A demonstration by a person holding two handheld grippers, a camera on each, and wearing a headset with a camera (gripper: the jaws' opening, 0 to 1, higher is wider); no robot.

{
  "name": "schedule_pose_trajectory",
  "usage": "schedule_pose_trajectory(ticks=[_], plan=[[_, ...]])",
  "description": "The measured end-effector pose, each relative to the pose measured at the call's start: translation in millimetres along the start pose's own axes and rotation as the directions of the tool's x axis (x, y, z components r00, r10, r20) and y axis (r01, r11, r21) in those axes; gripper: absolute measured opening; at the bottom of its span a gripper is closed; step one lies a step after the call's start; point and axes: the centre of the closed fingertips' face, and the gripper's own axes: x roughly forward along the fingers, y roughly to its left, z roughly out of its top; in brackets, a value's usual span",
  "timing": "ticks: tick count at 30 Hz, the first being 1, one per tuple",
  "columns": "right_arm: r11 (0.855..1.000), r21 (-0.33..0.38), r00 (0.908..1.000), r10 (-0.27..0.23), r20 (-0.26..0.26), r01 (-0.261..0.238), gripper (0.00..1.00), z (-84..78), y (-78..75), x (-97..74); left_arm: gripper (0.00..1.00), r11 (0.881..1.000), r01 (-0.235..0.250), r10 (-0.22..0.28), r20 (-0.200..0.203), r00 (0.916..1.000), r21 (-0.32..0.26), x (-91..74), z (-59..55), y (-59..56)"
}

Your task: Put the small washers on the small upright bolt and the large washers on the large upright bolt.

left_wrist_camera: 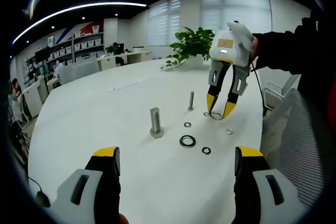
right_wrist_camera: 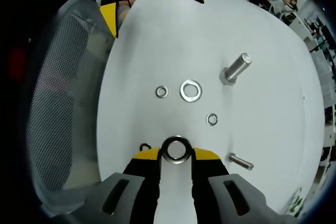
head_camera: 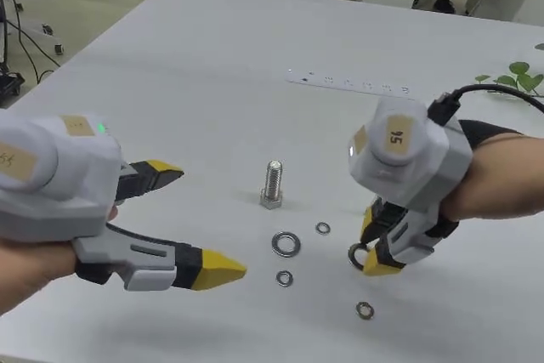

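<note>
The large upright bolt [head_camera: 272,184] stands mid-table. My right gripper [head_camera: 372,248] hovers to its right, shut on a large washer [right_wrist_camera: 176,149] held by its edge just above the table. The small upright bolt [left_wrist_camera: 191,100] stands close behind that gripper. Another large washer [head_camera: 286,244] lies flat in front of the large bolt. Three small washers [head_camera: 323,228] [head_camera: 285,278] [head_camera: 365,310] lie around it. My left gripper [head_camera: 195,218] is open at the left, its yellow tips pointing at the bolt, nothing between them.
The white table [head_camera: 212,65] stretches far back with free room all around. A thin strip with marks [head_camera: 348,83] lies behind the bolts. A potted plant [left_wrist_camera: 191,43] stands at the far right edge. Office desks and chairs lie beyond.
</note>
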Motion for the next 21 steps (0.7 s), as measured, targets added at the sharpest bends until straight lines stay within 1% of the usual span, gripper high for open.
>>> schedule_pose_trajectory(ticks=[7,9,10,13,18,21], plan=[[1.0,-0.019,0.9997,-0.014,0.019,0.015,0.22,18.4,-10.1,-17.3,0.9,1.0,-0.012,0.012,0.015,0.9998,-0.005,-2.2,2.9,2.9],[0.999,-0.028,0.9997,-0.019,0.018,0.019,0.22,23.7,-14.6,-23.9,0.9,1.0,-0.015,0.015,0.02,0.9997,-0.008,-2.8,4.0,3.8],[0.999,-0.041,0.9993,-0.032,0.019,0.033,0.22,27.6,-19.2,-28.3,0.9,1.0,-0.016,0.016,0.022,0.9996,-0.008,-3.1,4.4,4.0],[0.997,-0.054,0.9987,-0.045,0.025,0.046,0.22,36.1,-27.6,-36.4,0.89,1.0,-0.021,0.021,0.031,0.9993,-0.013,-4.1,5.6,5.6],[0.996,-0.071,0.9979,-0.059,0.029,0.061,0.22,50.9,-36.5,-43.6,0.89,1.0,-0.023,0.024,0.039,0.9989,-0.015,-4.6,7.3,6.3],[0.994,-0.083,0.9972,-0.062,0.041,0.066,0.22,60.6,-42.7,-45.9,0.89,0.999,-0.026,0.027,0.047,0.9985,-0.018,-5.2,9.0,7.1]])
